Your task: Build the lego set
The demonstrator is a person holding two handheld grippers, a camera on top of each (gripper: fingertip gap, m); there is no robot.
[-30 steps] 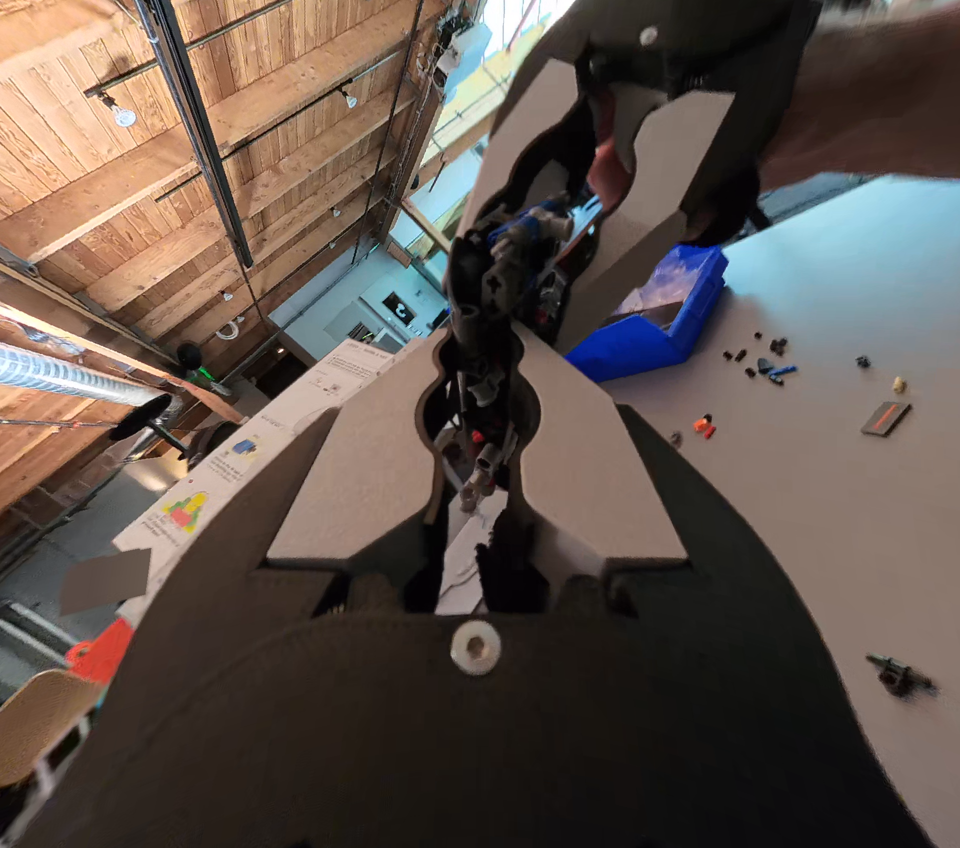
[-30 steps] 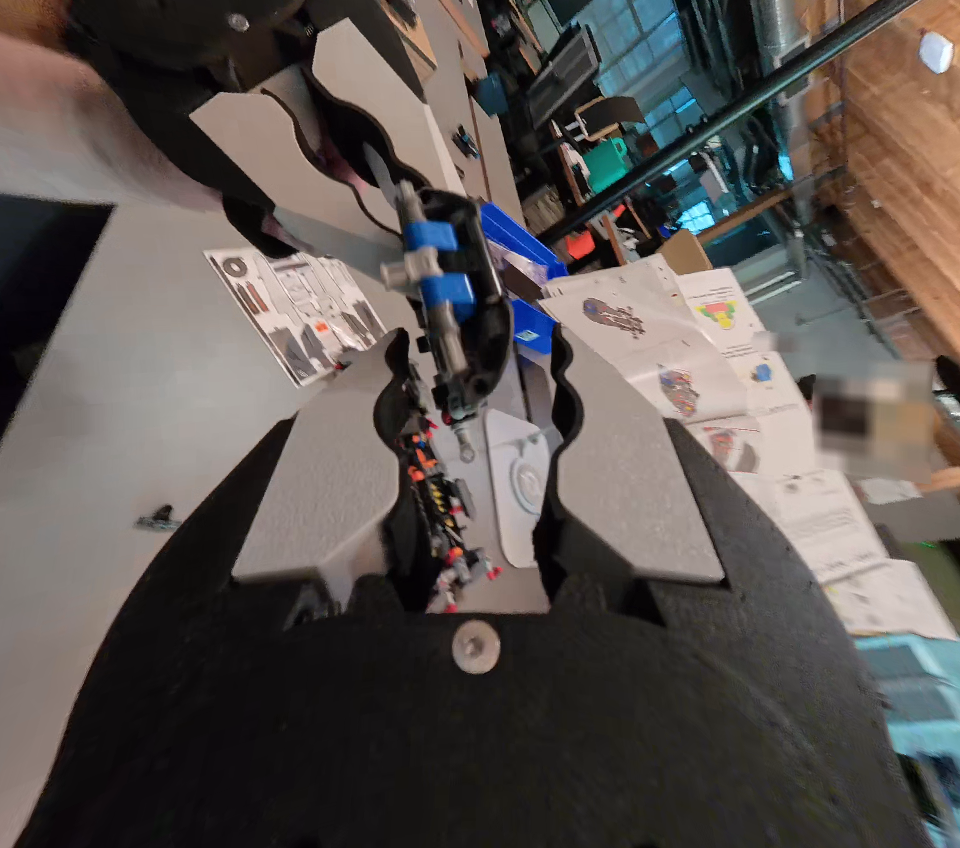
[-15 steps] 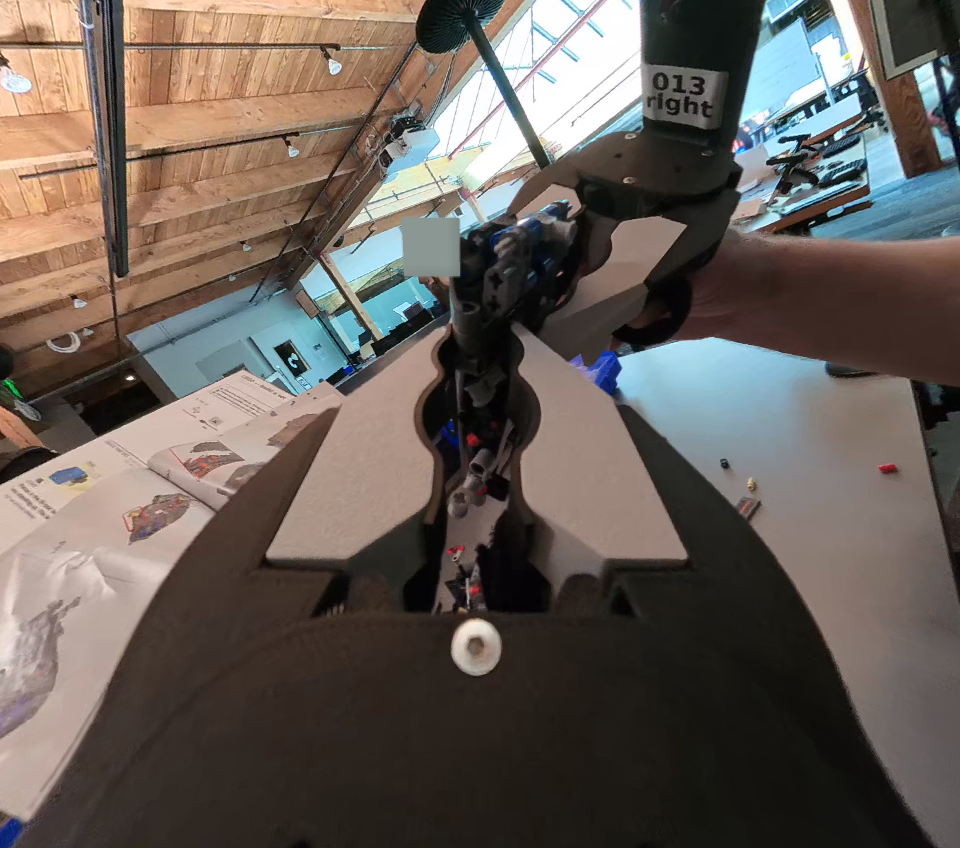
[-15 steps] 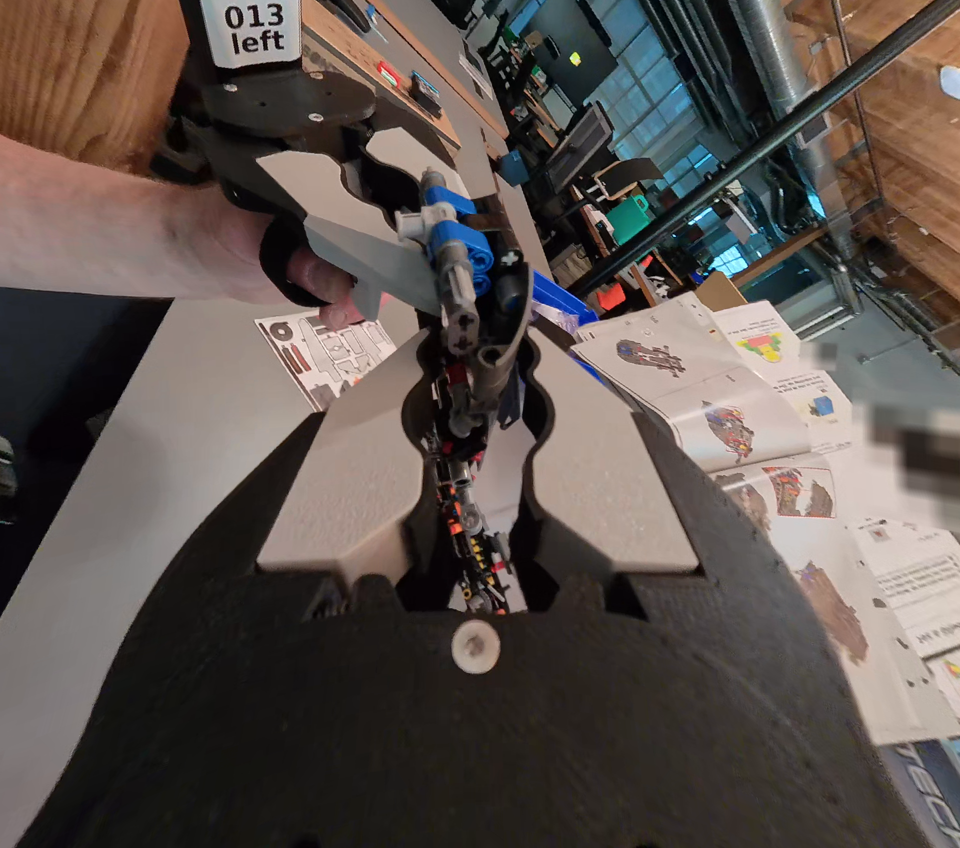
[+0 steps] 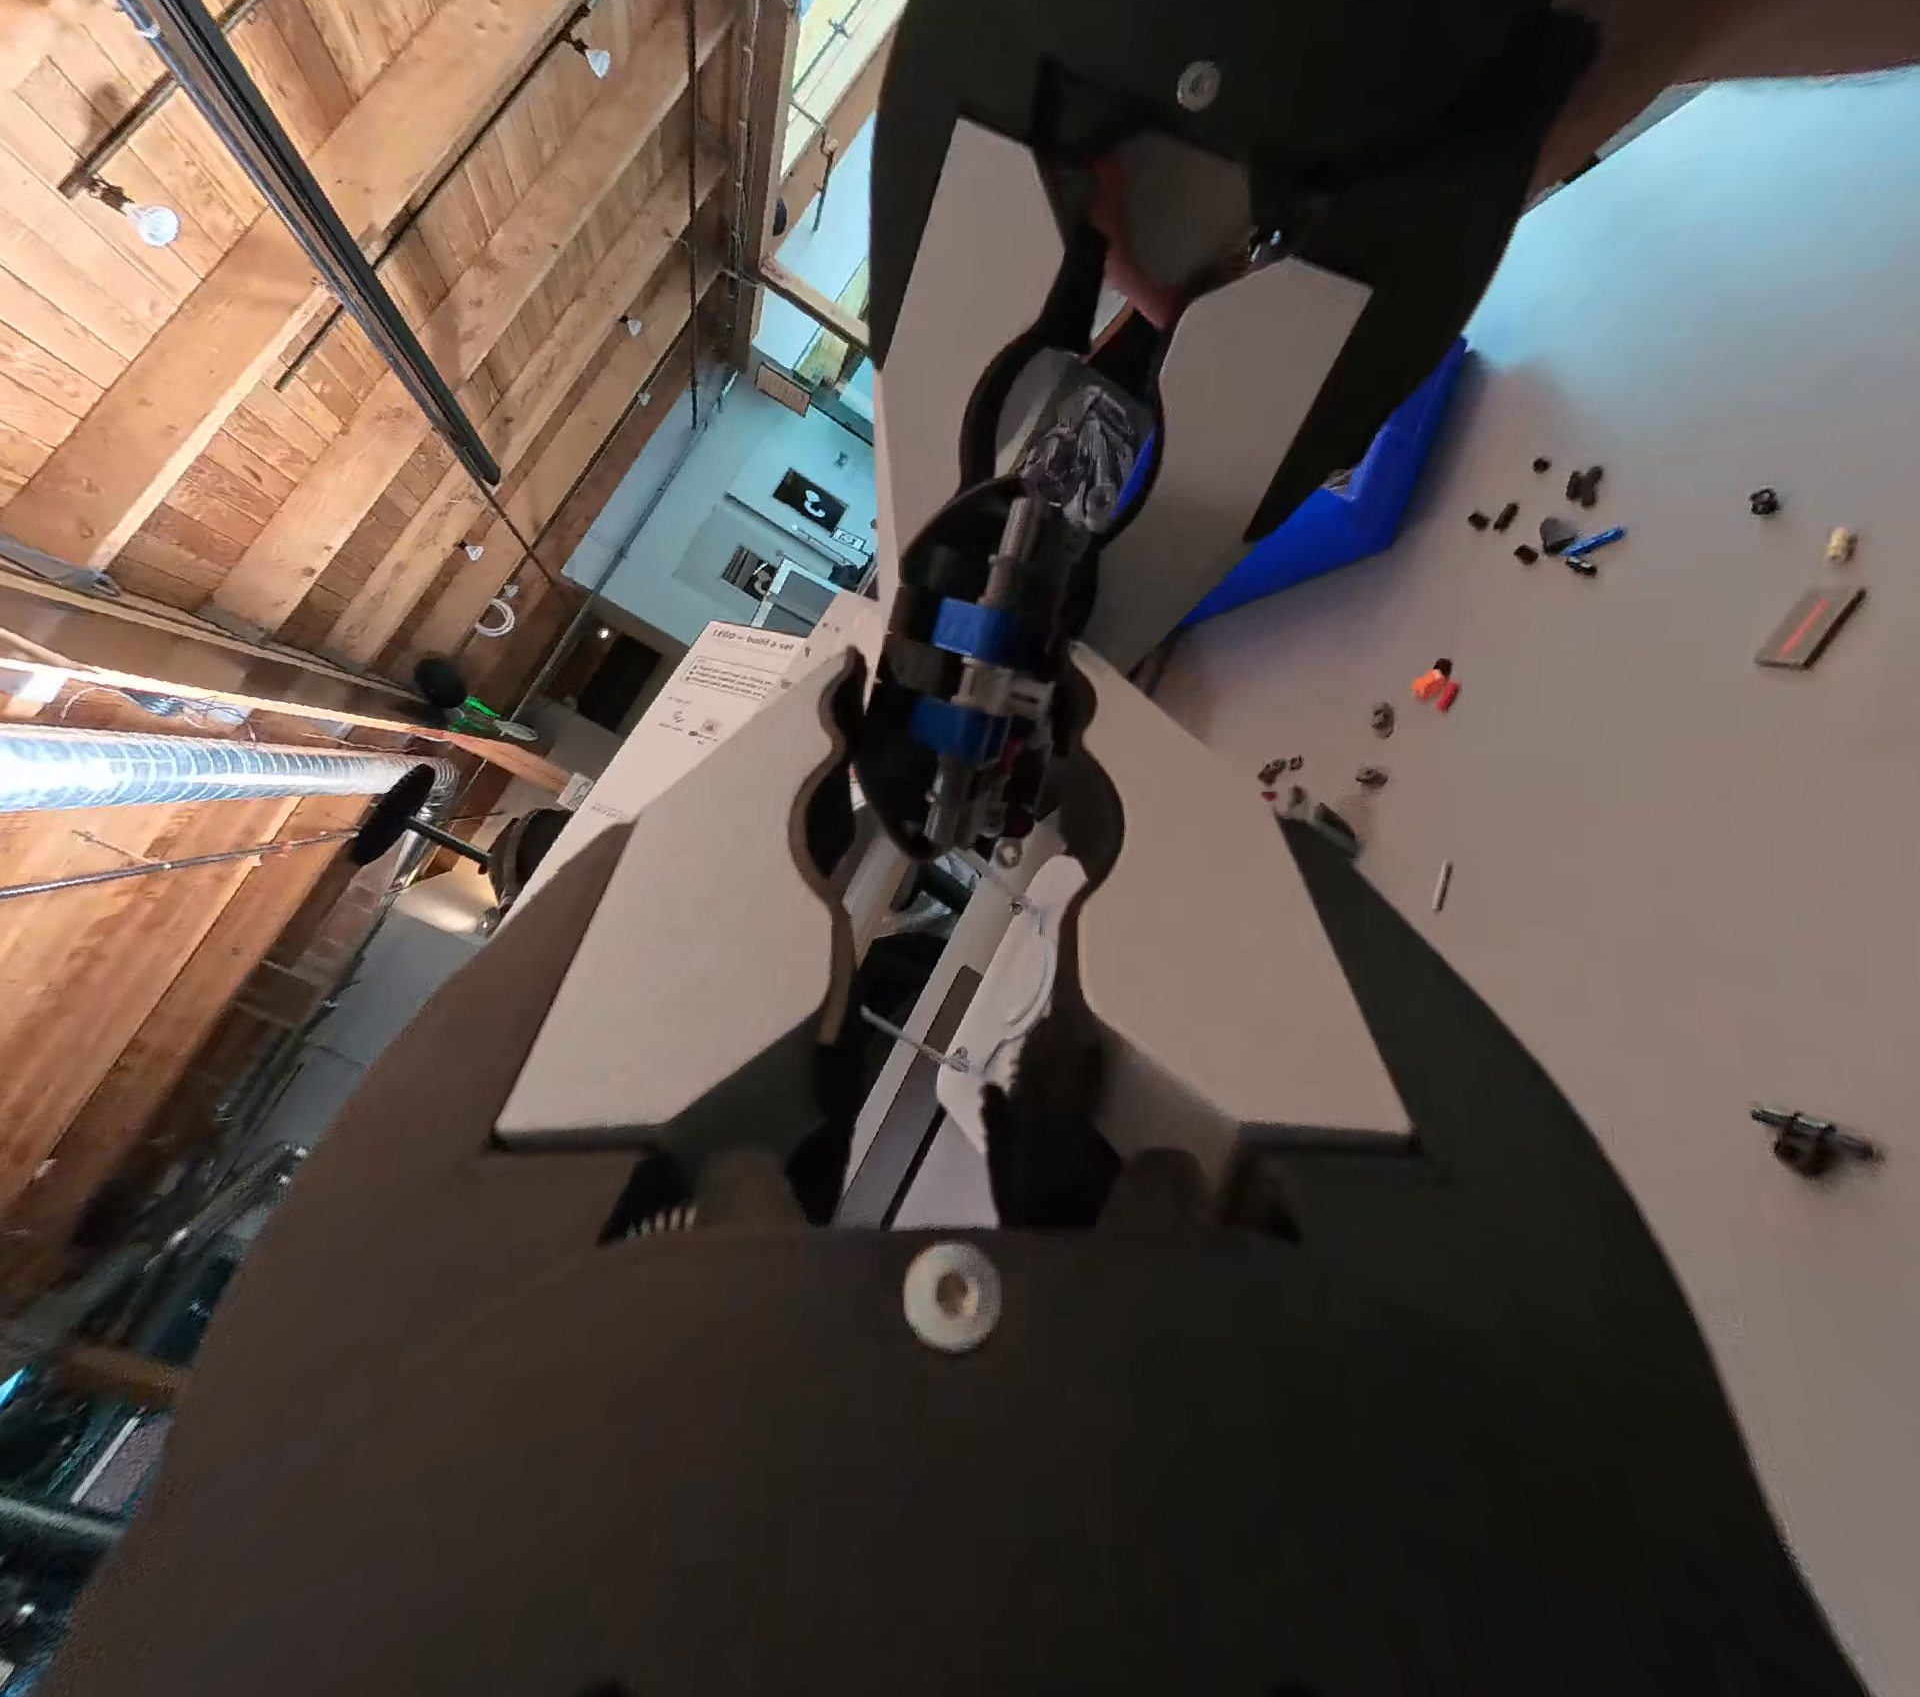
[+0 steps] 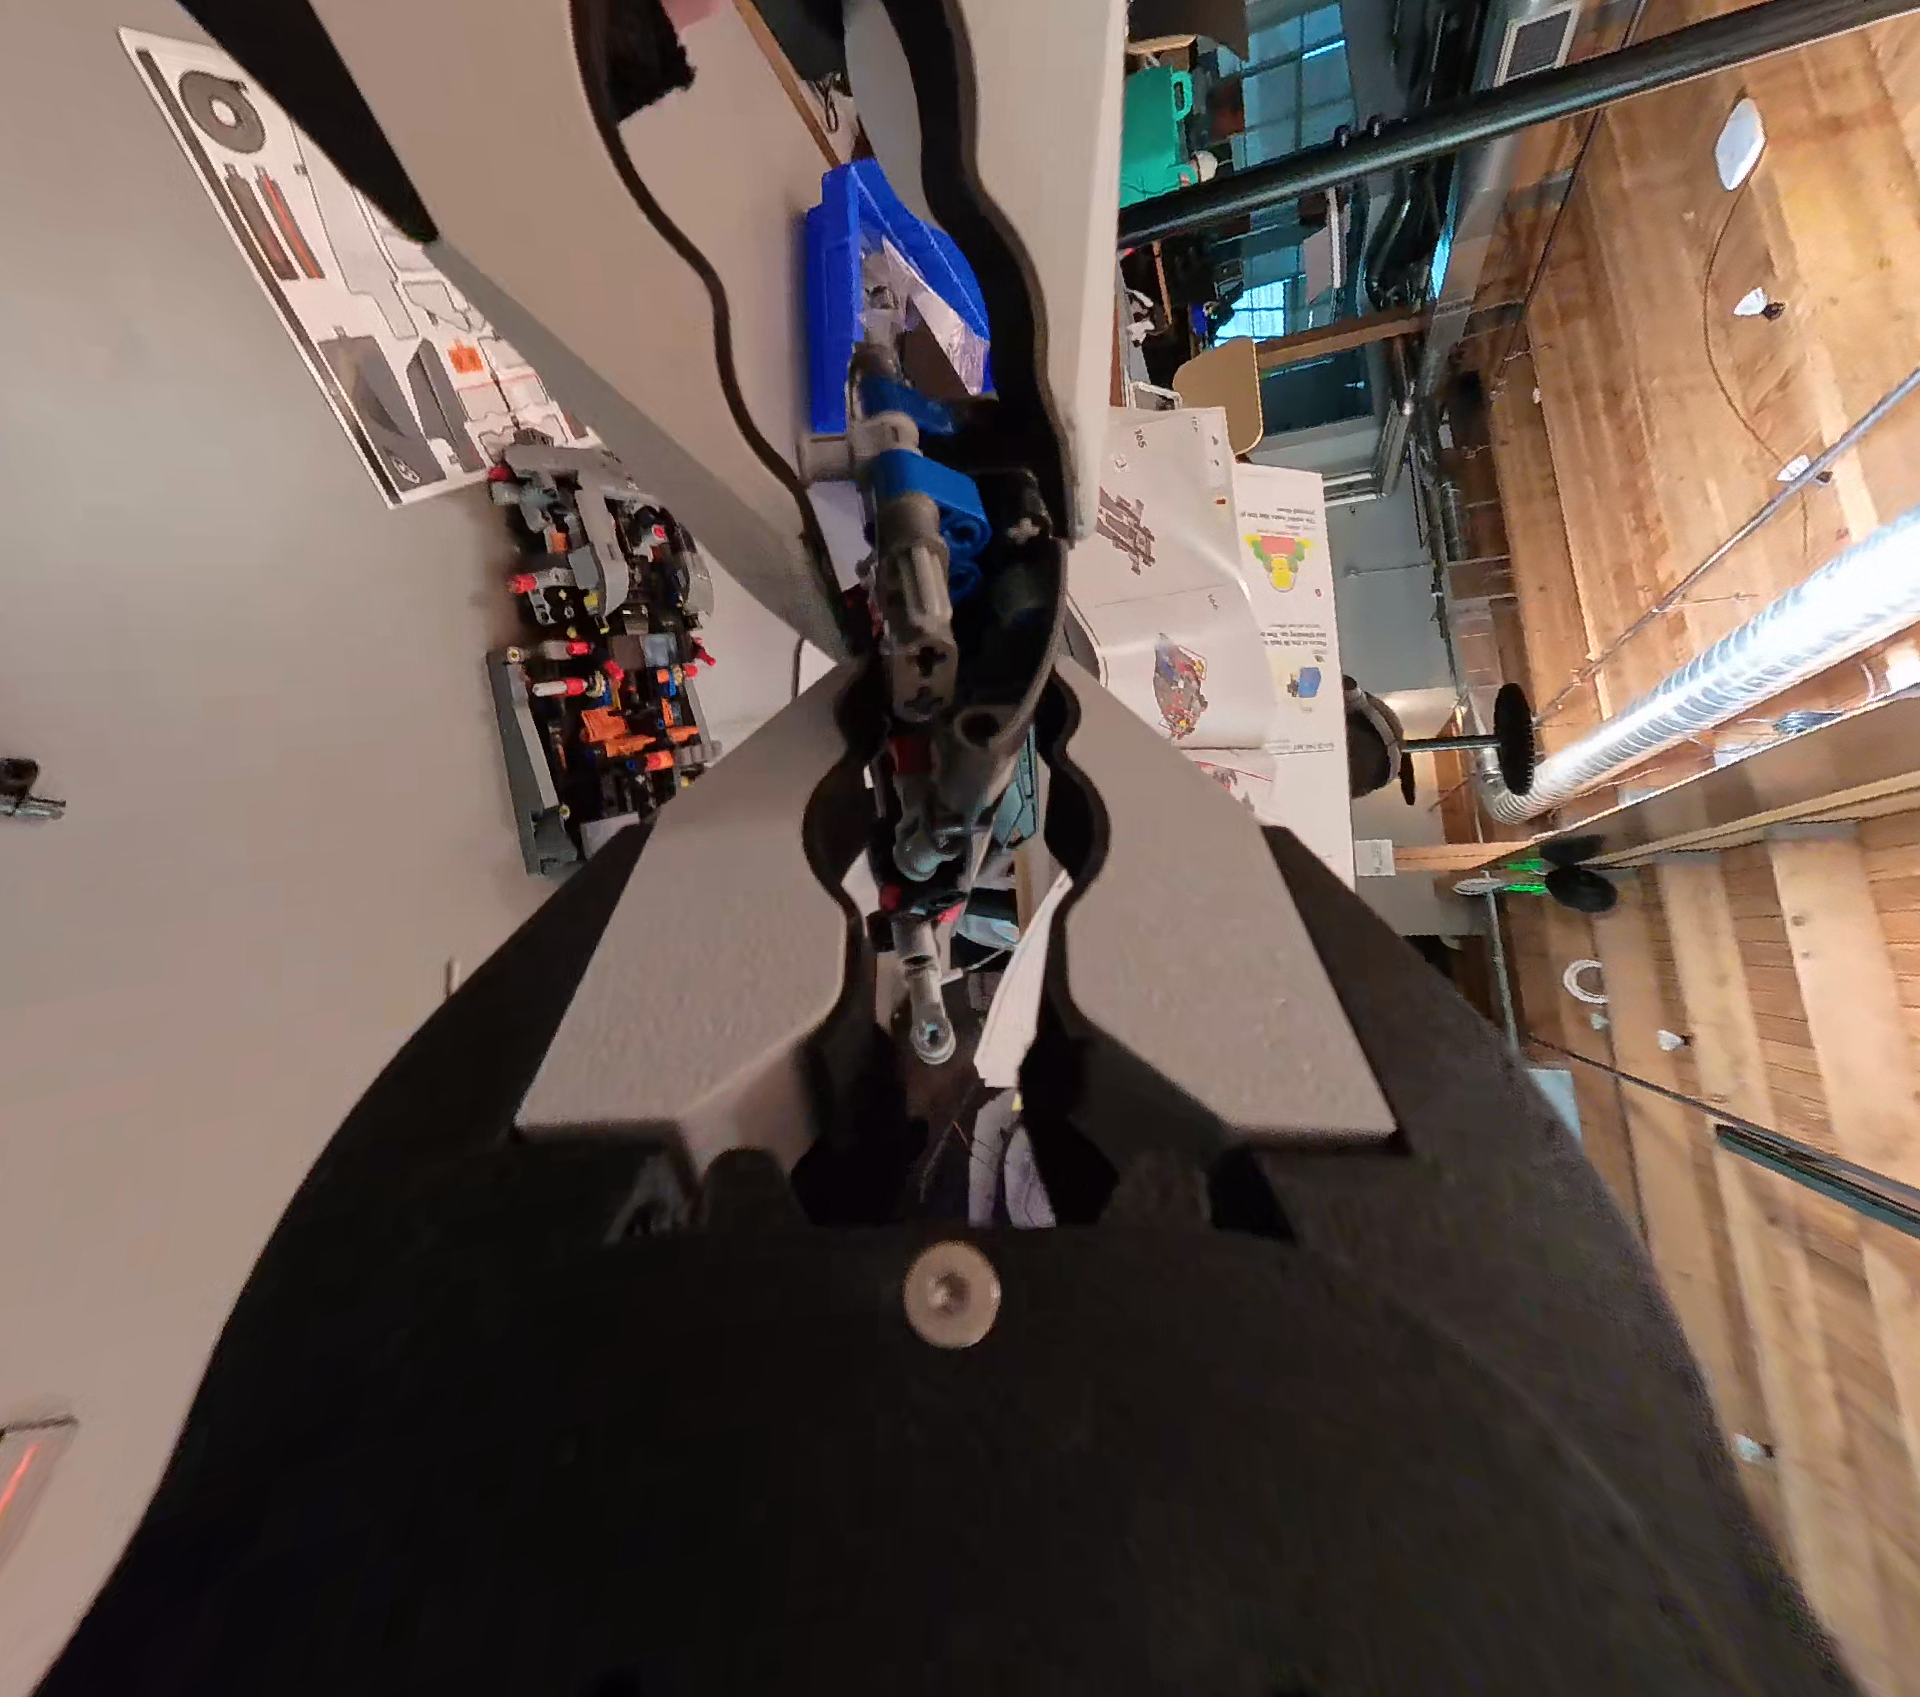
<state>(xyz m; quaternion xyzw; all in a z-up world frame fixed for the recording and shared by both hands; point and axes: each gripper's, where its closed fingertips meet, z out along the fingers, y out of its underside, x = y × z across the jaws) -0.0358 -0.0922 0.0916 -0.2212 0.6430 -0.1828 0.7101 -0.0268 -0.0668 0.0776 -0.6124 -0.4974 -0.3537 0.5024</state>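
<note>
A small lego subassembly [image 5: 971, 629], a black curved panel with blue pieces and a grey axle, hangs in the air between both grippers. My right gripper [image 6: 951, 681] is shut on it [image 6: 914, 598], and the axle runs deep between its fingers. My left gripper [image 5: 966, 681] faces the right one tip to tip. Its jaws stand apart around the subassembly's near end, and I see no firm contact. The partly built model [image 6: 603, 639], dark grey with orange and red pins, lies on the grey table [image 5: 1662, 920] below.
A blue bin [image 5: 1340, 525] stands behind the grippers. Several loose small pieces [image 5: 1548, 525], an orange piece [image 5: 1434, 686] and a dark flat piece [image 5: 1808, 629] lie on the table. A sticker sheet [image 6: 312, 276] lies beside the model, open instruction booklets [image 6: 1195, 608] farther off. Less than 4 cm separates the two grippers' tips. Both grippers' tips are roughly 30 centimeters from the dark flat piece [image 5: 1808, 629].
My right gripper came in open and shut on the subassembly that the left held. Both swung around with it. My left jaws now stand wider apart than before.
</note>
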